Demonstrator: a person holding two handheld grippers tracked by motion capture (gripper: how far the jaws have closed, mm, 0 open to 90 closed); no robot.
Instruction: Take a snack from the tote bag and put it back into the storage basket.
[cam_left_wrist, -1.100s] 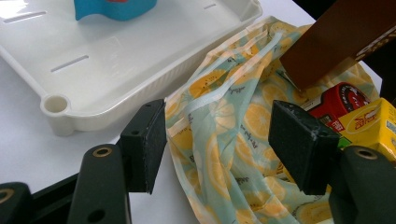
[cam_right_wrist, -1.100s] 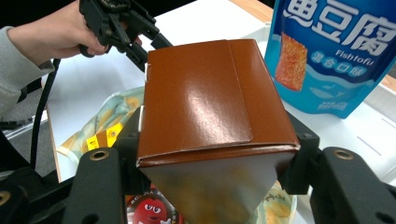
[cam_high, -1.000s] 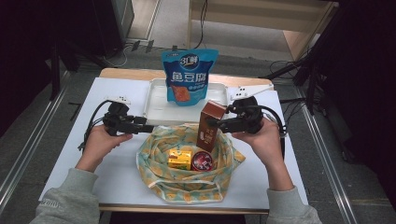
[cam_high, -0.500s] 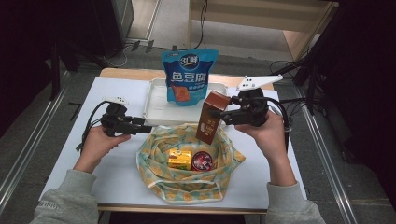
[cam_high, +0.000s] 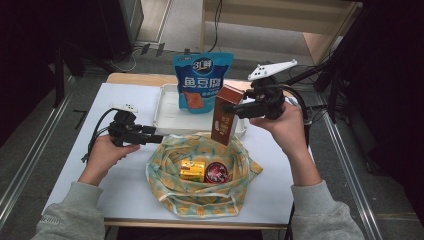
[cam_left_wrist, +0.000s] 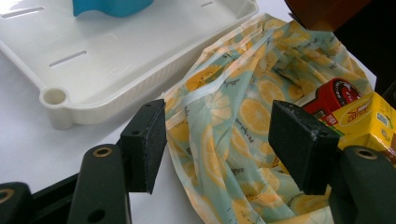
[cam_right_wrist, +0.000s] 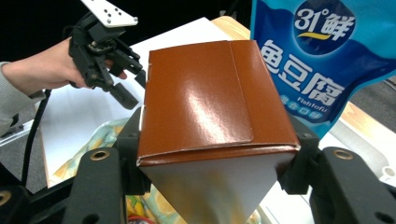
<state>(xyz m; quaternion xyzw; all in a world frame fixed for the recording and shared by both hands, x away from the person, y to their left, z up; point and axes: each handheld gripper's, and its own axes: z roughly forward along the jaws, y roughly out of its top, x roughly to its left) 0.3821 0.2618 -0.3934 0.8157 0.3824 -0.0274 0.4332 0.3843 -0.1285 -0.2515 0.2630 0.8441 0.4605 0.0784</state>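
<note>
A brown carton hangs tilted above the far rim of the lemon-print cloth bag, with my right gripper shut on its upper part. In the right gripper view the carton sits between both jaws of the right gripper. My left gripper stands open at the bag's left edge. In the left gripper view the left gripper has its pads either side of a fold of the bag without pressing it. Inside the bag lie a yellow box and a red can.
A white tray stands behind the bag, and a blue fish-tofu pouch stands upright in it. The white table ends close in front of the bag. Cables trail from both grippers.
My right gripper has lifted the brown carton up out of the bag and tilted it. The left gripper has stayed at the bag's left edge.
</note>
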